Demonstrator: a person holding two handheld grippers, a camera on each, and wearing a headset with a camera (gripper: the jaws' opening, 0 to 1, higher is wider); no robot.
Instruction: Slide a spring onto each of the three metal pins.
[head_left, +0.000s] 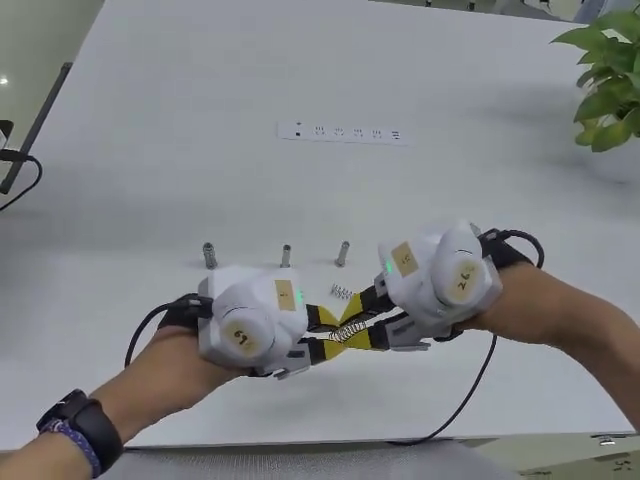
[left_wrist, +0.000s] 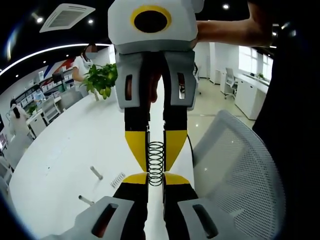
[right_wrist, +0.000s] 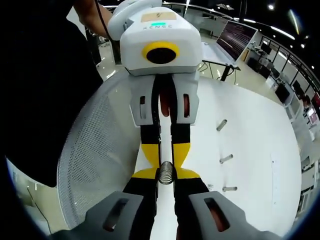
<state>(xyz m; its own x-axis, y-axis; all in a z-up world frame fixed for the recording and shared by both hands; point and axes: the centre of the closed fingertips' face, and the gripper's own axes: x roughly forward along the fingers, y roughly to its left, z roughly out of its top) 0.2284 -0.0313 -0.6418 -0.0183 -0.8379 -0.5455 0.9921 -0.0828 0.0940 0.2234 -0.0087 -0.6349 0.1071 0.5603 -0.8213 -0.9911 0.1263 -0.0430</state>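
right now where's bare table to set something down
Free: the wide band between the power strip and the three pins, and the table left of the pins. Crowded: in front of the pins, around the loose spring.

plenty of bare table (head_left: 150, 150) behind the three pins (head_left: 286, 255), power strip (head_left: 343, 132) way further back, plant (head_left: 608, 75) off at far right, loose spring (head_left: 341, 292) lying just in front of the pins

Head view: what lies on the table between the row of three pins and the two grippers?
One loose spring, lying on the table near the rightmost pin, seen in the head view.
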